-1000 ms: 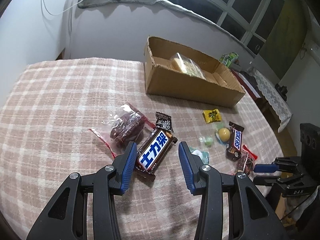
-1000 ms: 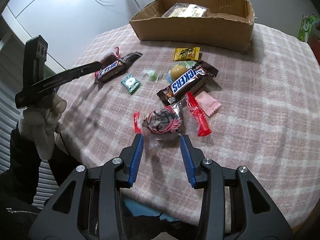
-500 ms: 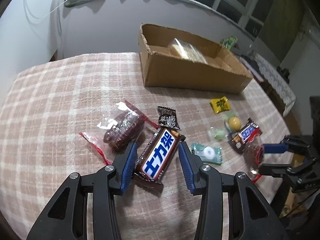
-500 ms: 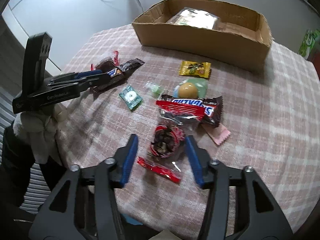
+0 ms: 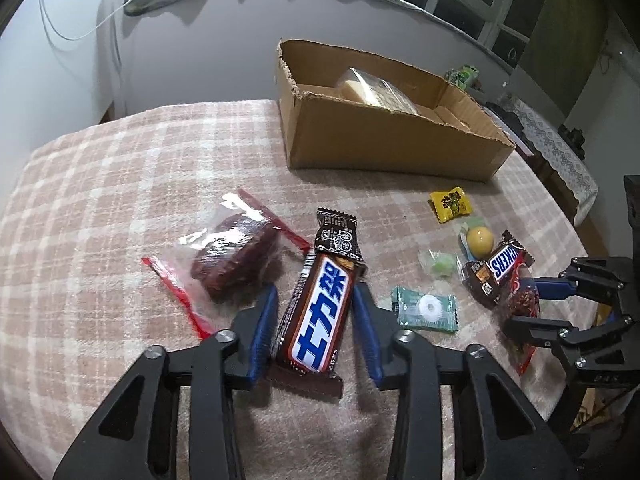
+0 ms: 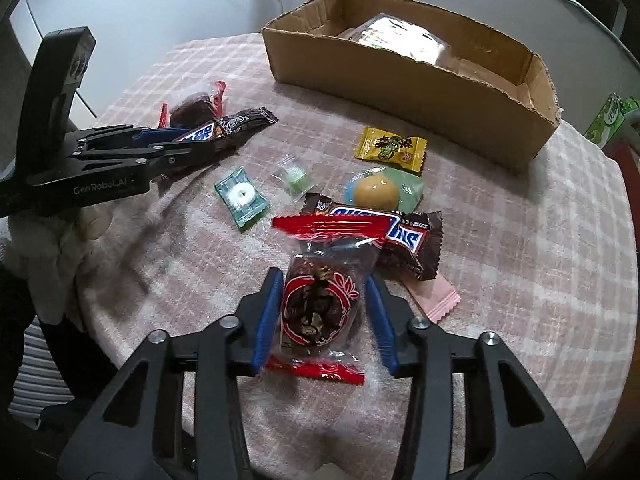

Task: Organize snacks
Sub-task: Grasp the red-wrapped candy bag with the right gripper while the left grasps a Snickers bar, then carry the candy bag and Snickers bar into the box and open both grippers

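We finish closing the left gripper (image 5: 314,326) squarely on the Snickers bar (image 5: 320,312) (jaws narrowing, bar between), keeping off the red-sealed packet (image 5: 232,256).

A round worktop (image 5: 120,184) under a pink plaid cloth is carrying everything. A cardboard box (image 5: 384,148) is sitting at its far side. In front of it, snacks are lying scattered on the cloth: a date bag (image 5: 236,256) with red ends, a long Snickers (image 5: 324,312) just beside it, a green mint (image 5: 426,308), a pale green candy (image 5: 440,264), a yellow sweet (image 5: 450,204) and a yellow ball (image 5: 479,239). A small Snickers (image 6: 404,240) is lying next to the ball, half over a pink sachet (image 6: 436,300). A second date bag (image 6: 316,308) is resting against that small bar.
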A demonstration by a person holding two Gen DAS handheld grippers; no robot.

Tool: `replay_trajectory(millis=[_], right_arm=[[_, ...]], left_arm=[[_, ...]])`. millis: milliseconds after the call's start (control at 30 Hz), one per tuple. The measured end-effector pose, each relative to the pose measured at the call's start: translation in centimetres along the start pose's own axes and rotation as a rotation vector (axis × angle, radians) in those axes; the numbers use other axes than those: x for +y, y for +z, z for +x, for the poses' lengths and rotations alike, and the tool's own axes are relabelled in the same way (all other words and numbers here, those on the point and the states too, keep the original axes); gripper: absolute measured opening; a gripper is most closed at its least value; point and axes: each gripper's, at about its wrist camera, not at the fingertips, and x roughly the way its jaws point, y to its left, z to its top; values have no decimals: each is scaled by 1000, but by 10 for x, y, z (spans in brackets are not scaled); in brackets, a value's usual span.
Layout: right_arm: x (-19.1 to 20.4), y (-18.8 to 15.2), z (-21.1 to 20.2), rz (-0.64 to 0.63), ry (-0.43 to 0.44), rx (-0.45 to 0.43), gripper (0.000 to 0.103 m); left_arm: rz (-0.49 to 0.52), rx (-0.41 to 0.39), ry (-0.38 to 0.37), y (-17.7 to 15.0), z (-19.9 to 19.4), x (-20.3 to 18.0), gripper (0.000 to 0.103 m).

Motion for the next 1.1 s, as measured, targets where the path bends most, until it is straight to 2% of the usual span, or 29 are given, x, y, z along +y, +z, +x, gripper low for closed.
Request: replay_trajectory(millis=[133, 633, 1100], right_arm=[[2, -1, 0, -18, 0, 0, 38], [-5, -6, -27, 7, 25, -50, 37], [-20, 17, -71, 16, -3, -161, 37]], left_arm=[[2, -6, 5, -3, -2, 0, 29], [-40, -71, -25, -4, -34, -1, 27], [-55, -187, -57, 26, -69, -7, 27]])
